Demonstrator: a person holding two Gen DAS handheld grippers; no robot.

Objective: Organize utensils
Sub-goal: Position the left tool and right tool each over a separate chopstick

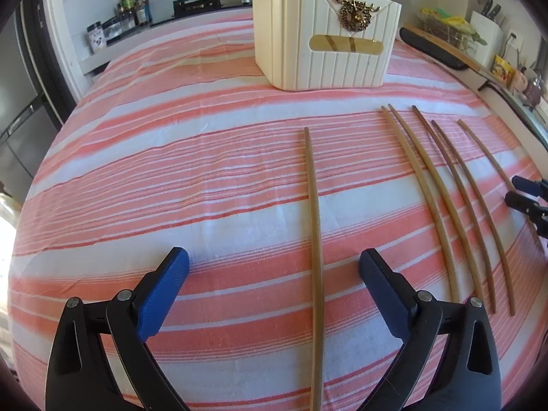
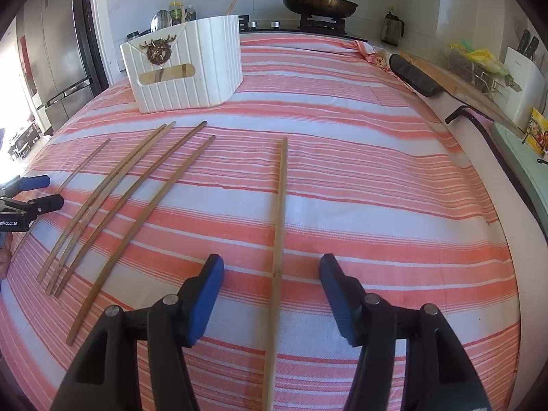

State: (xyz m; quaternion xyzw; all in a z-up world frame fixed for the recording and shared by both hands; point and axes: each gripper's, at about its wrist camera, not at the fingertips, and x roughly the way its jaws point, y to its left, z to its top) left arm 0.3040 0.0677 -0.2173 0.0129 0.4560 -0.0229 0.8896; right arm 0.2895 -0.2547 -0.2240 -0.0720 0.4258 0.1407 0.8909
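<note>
Several wooden chopsticks lie on a striped cloth. In the left wrist view, my left gripper [image 1: 274, 263] is open, its blue fingers on either side of a single chopstick [image 1: 313, 226]. Several more chopsticks [image 1: 445, 198] lie to its right. A cream utensil box [image 1: 325, 34] with a deer badge stands at the back. In the right wrist view, my right gripper [image 2: 272, 270] is open astride another single chopstick [image 2: 281, 205]. The chopstick group [image 2: 120, 198] and the box [image 2: 185, 65] lie to its left. Each gripper shows at the edge of the other's view: the right [image 1: 525, 195] and the left [image 2: 34, 191].
The pink and white striped cloth [image 2: 359, 178] covers the table. Behind it are a stove with a lidded pan [image 2: 318, 3], bottles [image 1: 132, 8] and a fridge [image 2: 58, 54]. A cutting board [image 2: 459, 85], knife block and dish rack stand along the right counter.
</note>
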